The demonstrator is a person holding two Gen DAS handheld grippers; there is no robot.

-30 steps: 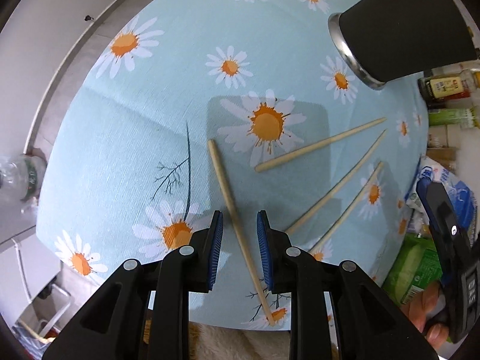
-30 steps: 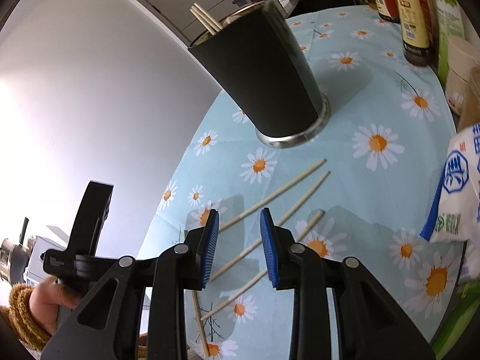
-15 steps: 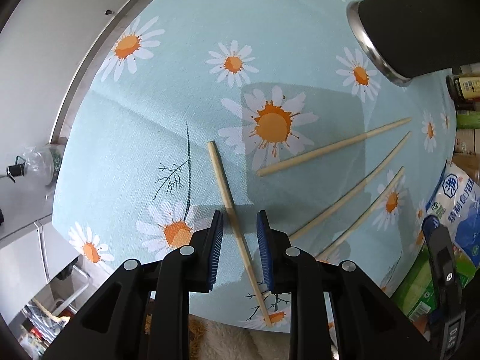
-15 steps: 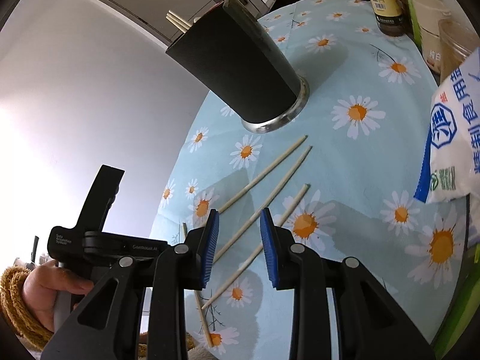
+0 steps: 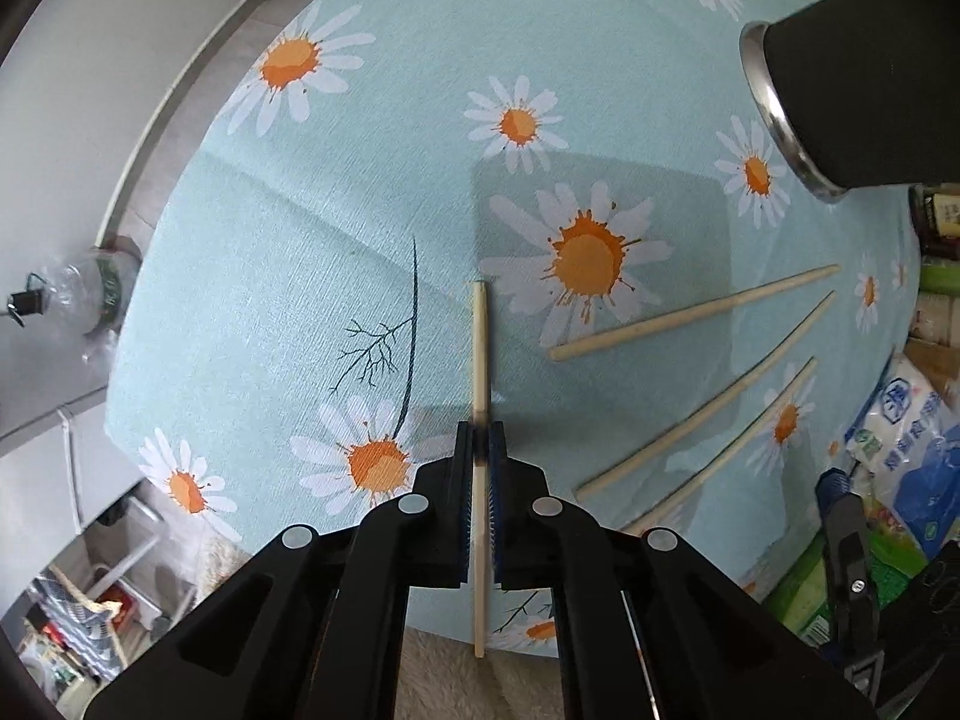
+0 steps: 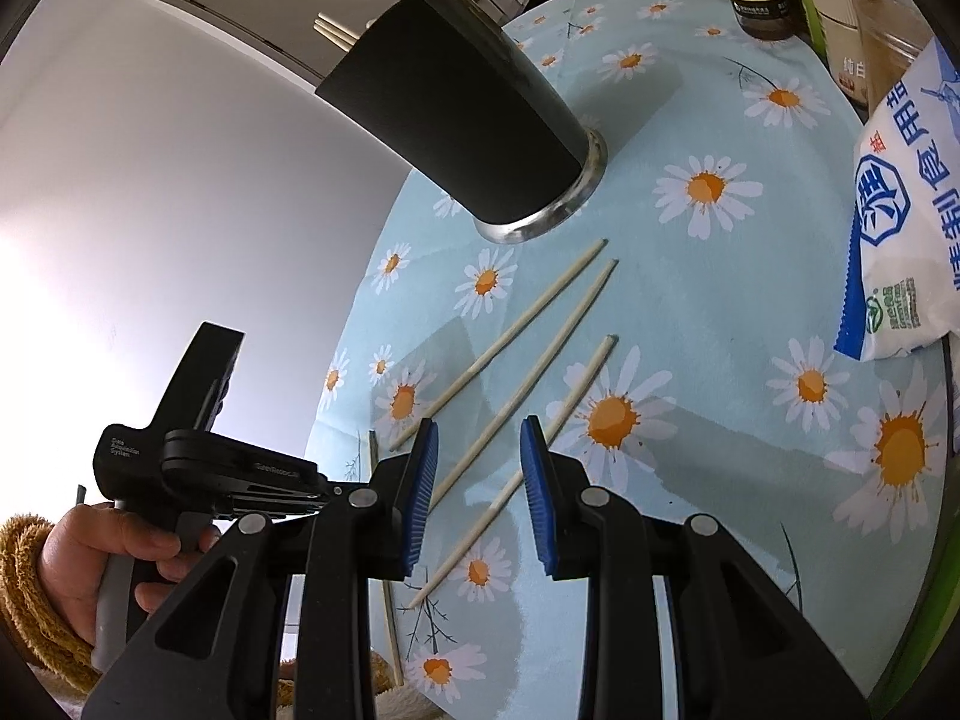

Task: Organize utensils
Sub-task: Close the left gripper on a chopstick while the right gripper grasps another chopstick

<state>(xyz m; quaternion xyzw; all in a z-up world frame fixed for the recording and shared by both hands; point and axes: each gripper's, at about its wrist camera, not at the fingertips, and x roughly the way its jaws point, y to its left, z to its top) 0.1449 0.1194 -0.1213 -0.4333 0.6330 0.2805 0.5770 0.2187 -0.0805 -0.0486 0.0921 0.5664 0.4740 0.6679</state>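
left gripper [image 5: 479,450] now closed around chopstick [image 5: 479,348]

Black cup [image 5: 864,90] (its mouth) is cut off by the frame edge.

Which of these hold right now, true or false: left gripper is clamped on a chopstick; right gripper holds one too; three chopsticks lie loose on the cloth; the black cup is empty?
1. The left gripper is shut on a chopstick: true.
2. The right gripper holds a chopstick: false, it is open and holds nothing.
3. Three loose chopsticks lie on the tablecloth: true.
4. The black cup is empty: false, chopstick ends stick out of it.
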